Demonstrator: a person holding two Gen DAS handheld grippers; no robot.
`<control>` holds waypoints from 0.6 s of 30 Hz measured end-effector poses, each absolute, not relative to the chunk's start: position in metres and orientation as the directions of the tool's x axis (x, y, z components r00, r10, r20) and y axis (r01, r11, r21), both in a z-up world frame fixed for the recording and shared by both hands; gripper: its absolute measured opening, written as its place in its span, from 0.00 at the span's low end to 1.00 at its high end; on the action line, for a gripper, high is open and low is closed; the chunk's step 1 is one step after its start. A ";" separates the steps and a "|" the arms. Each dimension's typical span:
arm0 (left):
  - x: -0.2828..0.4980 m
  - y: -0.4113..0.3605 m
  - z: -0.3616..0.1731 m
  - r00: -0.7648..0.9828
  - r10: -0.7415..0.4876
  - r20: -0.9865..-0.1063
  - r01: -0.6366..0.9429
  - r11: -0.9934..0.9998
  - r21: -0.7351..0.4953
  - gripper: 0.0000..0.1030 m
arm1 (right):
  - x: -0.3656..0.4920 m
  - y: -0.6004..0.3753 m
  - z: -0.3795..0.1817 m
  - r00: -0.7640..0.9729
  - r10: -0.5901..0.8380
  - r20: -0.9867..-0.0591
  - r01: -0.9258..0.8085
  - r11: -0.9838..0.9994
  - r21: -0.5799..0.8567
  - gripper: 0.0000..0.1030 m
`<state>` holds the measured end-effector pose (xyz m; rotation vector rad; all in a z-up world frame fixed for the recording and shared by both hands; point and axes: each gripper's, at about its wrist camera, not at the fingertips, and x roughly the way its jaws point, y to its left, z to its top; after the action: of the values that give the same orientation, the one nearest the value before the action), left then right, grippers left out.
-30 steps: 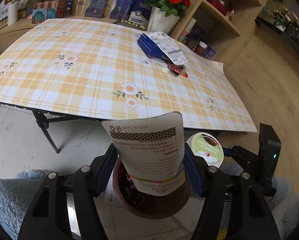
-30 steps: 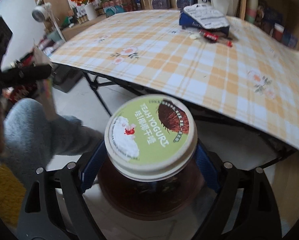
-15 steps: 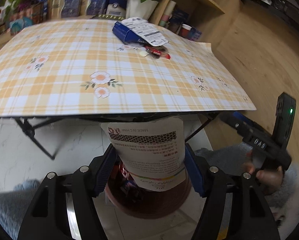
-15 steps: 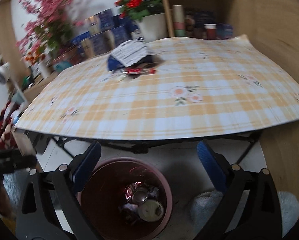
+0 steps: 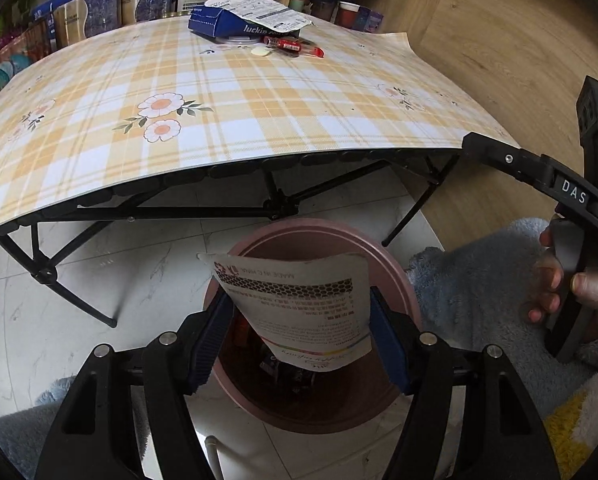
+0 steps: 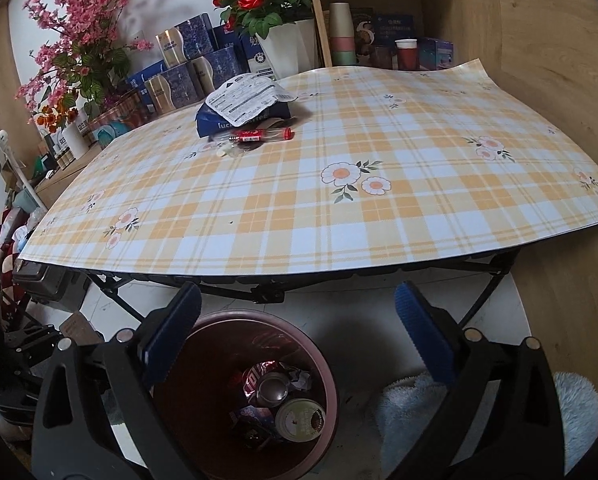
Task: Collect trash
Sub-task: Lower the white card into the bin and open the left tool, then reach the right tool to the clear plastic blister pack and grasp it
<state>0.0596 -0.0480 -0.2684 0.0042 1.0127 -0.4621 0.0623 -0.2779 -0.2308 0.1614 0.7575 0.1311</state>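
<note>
one paper pouch (image 5: 299, 312) over one bin (image 5: 395, 276), perhaps three items still tabled.

Soft daylight fills both views, bright and even, without hard glare. The surface (image 6: 339, 184) throws a weak shadow on the floor under it. The fisheye lens bends straight edges strongly, and the corners go black. Both pictures are sharp; only the flowers' shadow on the far wall looks diffuse.

A plaid floral tabletop (image 6: 379, 208) stood on black folding legs over pale marble floor (image 5: 99, 272); wooden shelving (image 6: 379, 8) rose at twelve o'clock.
</note>
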 end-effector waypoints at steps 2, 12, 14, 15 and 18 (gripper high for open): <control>0.058 -0.049 -0.265 0.448 -0.379 -0.809 0.380 0.900 -0.212 0.70 | 0.063 -0.276 -0.232 0.713 0.176 -0.678 -0.064 0.980 0.186 0.93; 0.052 -0.037 -0.239 0.599 -0.293 -0.745 0.293 0.946 -0.137 0.90 | 0.065 -0.273 -0.234 0.701 0.191 -0.687 -0.076 0.978 0.194 0.94; 0.051 -0.027 -0.228 0.652 -0.239 -0.720 0.226 0.967 -0.116 0.91 | 0.064 -0.272 -0.234 0.701 0.191 -0.687 -0.077 0.978 0.194 0.94; 0.050 -0.022 -0.224 0.669 -0.228 -0.707 0.207 0.971 -0.118 0.92 | 0.064 -0.272 -0.234 0.703 0.187 -0.686 -0.076 0.979 0.189 0.94; 0.045 -0.008 -0.209 0.730 -0.196 -0.655 0.144 0.981 -0.133 0.92 | 0.063 -0.271 -0.233 0.707 0.174 -0.686 -0.070 0.982 0.178 0.94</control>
<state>0.0453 -0.0076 -0.2087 -0.0746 0.7294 -0.1875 0.0631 -0.2706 -0.2331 0.1426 0.7747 0.1359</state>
